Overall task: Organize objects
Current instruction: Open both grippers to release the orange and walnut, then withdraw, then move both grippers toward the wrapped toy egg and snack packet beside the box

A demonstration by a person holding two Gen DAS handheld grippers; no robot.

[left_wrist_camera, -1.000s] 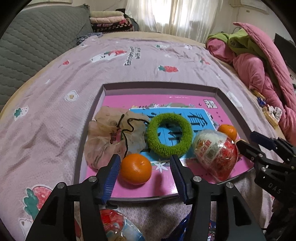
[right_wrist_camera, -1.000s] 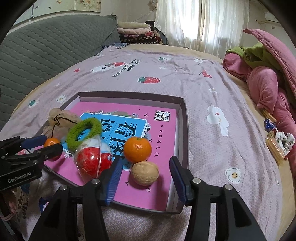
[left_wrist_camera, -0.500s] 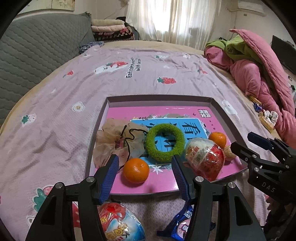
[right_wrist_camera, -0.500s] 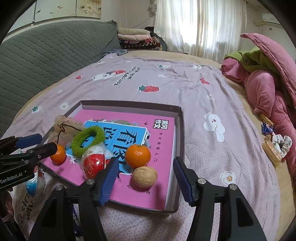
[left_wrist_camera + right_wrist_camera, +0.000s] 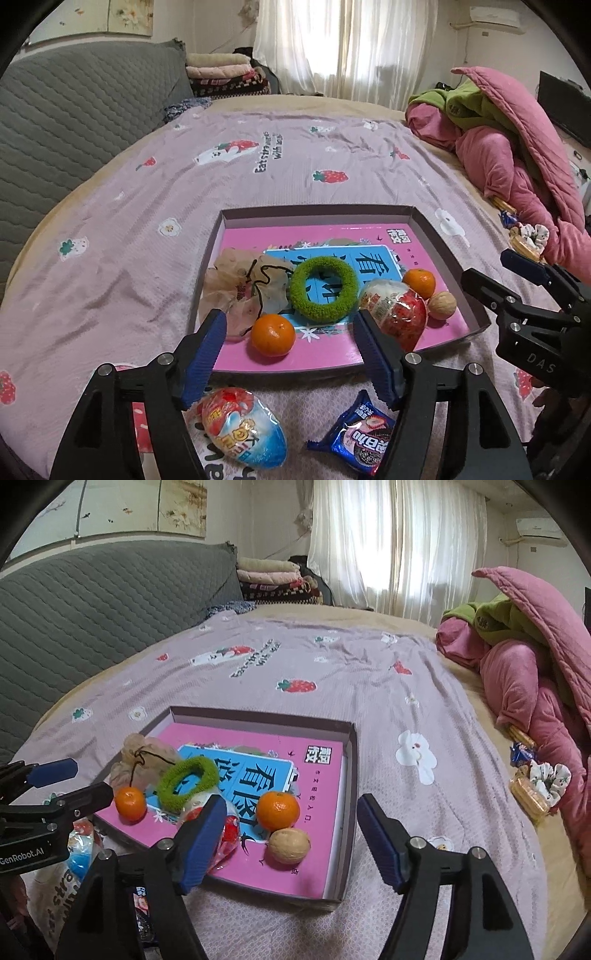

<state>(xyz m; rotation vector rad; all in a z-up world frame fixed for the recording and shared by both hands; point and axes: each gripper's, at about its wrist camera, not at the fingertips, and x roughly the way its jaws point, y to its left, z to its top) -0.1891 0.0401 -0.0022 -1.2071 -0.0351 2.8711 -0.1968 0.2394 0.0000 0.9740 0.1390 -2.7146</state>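
— On the bed (image 5: 221, 177), from the left wrist view, what lies there?

— A lilac sheet printed with strawberries covers it. A shallow box (image 5: 454, 258) with a pink floor sits on it, holding a beige pouch (image 5: 236, 280), a green ring (image 5: 324, 288), two oranges, the nearer one (image 5: 273, 334) and the farther one (image 5: 419, 282), a walnut (image 5: 441, 304) and a red wrapped egg (image 5: 400, 317). Outside the box, near the camera, lie a blue-and-red egg (image 5: 243, 428) and a blue snack packet (image 5: 360, 439).

— And the left claw (image 5: 291, 358)?

— Wide and opening further, nothing between its pads. The right claw (image 5: 517, 273) reaches in from the right edge.

— From the right wrist view?

— The right claw (image 5: 288, 840) is wide too, jaws opening and empty, above the box's near corner (image 5: 332, 893). Orange (image 5: 277, 810) and walnut (image 5: 289, 845) touch each other inside. A grey quilted headboard (image 5: 92, 609) stands left, white curtains (image 5: 399, 546) glow behind, folded blankets (image 5: 273, 579) are stacked below them, and pink bedding (image 5: 528, 672) is heaped at the right.
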